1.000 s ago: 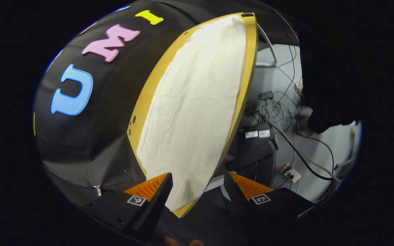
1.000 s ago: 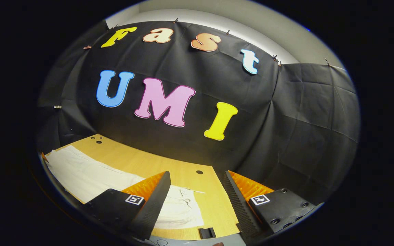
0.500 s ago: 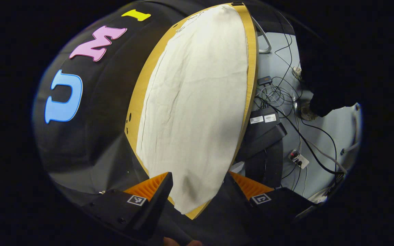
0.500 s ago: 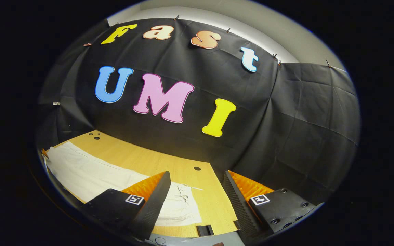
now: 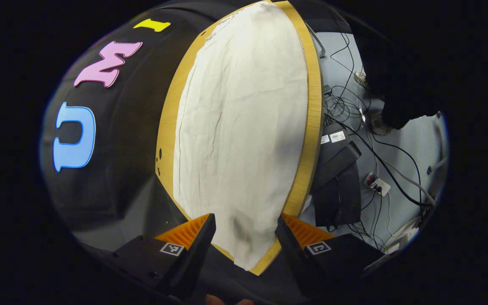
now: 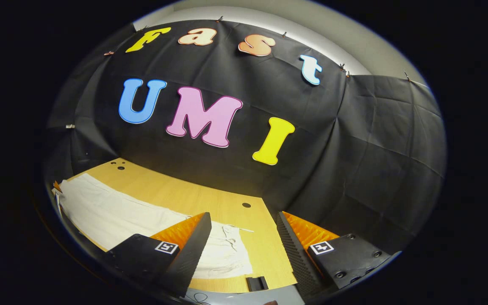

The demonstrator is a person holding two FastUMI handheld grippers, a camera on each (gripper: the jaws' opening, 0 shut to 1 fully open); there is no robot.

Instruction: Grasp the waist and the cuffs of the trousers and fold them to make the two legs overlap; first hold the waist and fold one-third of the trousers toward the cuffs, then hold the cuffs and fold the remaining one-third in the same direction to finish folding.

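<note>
Cream-white trousers [image 5: 239,140] lie flat along a wooden table [image 5: 311,127], running away from me in the left gripper view. My left gripper [image 5: 244,226] hangs open just above their near end, with nothing between its fingers. In the right gripper view the trousers [image 6: 112,212] stretch across the table [image 6: 210,199] to the left, and their waist end with a drawstring [image 6: 227,245] lies low in the middle. My right gripper [image 6: 244,233] is open above that waist end and holds nothing.
Beyond the table's right edge in the left gripper view, the grey floor [image 5: 400,148] carries tangled cables, a power strip [image 5: 377,183] and dark boxes [image 5: 337,186]. A small black clip [image 6: 256,283] sits at the table's near edge in the right gripper view.
The left gripper has swung so that the trousers' near end now sits between its fingers in its view. The right gripper has barely shifted.
</note>
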